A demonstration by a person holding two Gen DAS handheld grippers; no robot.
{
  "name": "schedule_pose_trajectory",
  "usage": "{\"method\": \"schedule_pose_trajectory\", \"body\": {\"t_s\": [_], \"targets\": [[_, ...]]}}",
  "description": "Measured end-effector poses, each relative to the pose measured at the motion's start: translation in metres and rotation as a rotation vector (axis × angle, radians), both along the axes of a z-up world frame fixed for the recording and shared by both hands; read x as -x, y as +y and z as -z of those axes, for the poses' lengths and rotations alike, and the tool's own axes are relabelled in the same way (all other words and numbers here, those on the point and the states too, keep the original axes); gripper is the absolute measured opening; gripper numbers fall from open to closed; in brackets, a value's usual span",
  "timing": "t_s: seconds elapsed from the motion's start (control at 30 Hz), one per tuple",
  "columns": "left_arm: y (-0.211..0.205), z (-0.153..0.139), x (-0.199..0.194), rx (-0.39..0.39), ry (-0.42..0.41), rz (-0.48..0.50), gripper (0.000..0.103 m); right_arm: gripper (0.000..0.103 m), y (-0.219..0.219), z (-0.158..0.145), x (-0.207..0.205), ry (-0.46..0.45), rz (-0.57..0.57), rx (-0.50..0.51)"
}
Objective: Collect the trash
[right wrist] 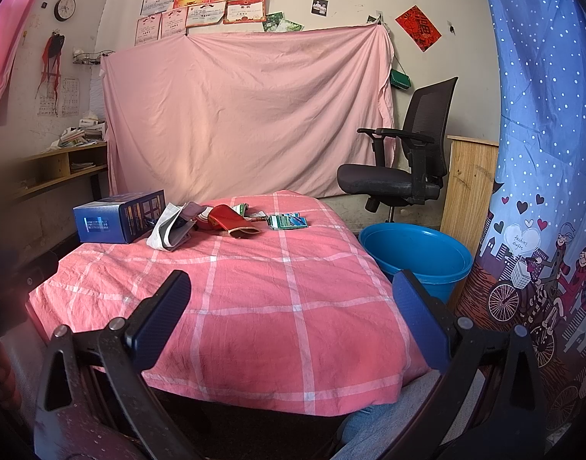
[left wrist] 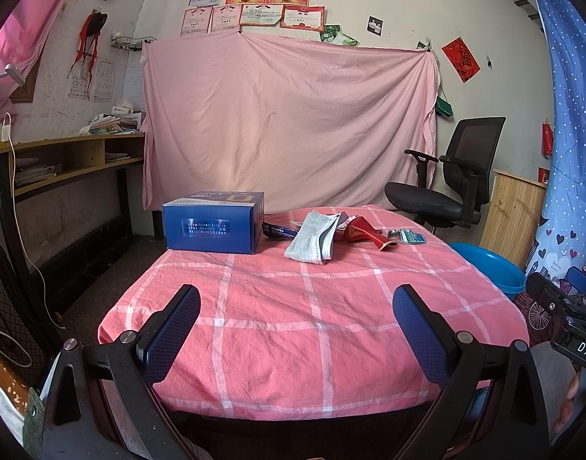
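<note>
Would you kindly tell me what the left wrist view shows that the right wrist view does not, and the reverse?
Only the left wrist view shows the white chargers with their cable at the far left, and the right gripper's body at its right edge. Only the right wrist view shows the blue tub's whole rim and inside; the left view catches just part of it. Both show the checked table, the blue box, the face mask, the red wrapper, the green packets and open fingers holding nothing.
</note>
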State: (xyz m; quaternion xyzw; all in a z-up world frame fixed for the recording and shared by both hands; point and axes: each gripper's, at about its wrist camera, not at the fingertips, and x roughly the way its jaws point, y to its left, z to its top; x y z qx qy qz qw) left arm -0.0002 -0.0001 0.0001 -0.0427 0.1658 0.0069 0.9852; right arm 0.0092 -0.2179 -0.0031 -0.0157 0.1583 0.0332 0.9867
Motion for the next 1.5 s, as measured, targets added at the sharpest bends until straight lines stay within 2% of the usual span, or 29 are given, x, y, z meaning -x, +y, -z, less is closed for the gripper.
{"method": "schedule_pose_trajectory", "body": {"t_s": [0.77, 1.0, 1.13, 1.23, 1.37, 1.5], "targets": [[0.001, -0.003, 0.000, 0.003, 0.002, -0.002, 0.098, 0.103, 0.003, -0.003, 0.002, -0.018, -0.005, 0.003], [0.000, -0.016, -0.013, -0.009, -0.004, -0.017, 0.098, 0.103, -0.007, -0.005, -0.012, 0.001, -0.056, -0.093], [0.001, -0.014, -0.038, -0.007, -0.006, -0.027, 0.098, 0.103, -0.014, -0.010, -0.028, 0.002, -0.076, -0.102], [0.001, -0.016, -0.059, -0.002, -0.028, -0.043, 0.098, 0.103, -0.018, -0.017, -0.045, -0.030, -0.084, -0.076], [0.003, -0.019, -0.088, -0.023, -0.090, -0.080, 0.098, 0.103, -0.018, -0.025, -0.077, -0.073, -0.108, -0.061], [0.009, -0.015, -0.118, -0.041, -0.108, -0.090, 0.098, 0.103, -0.011, -0.025, -0.113, -0.089, -0.149, -0.061]]}}
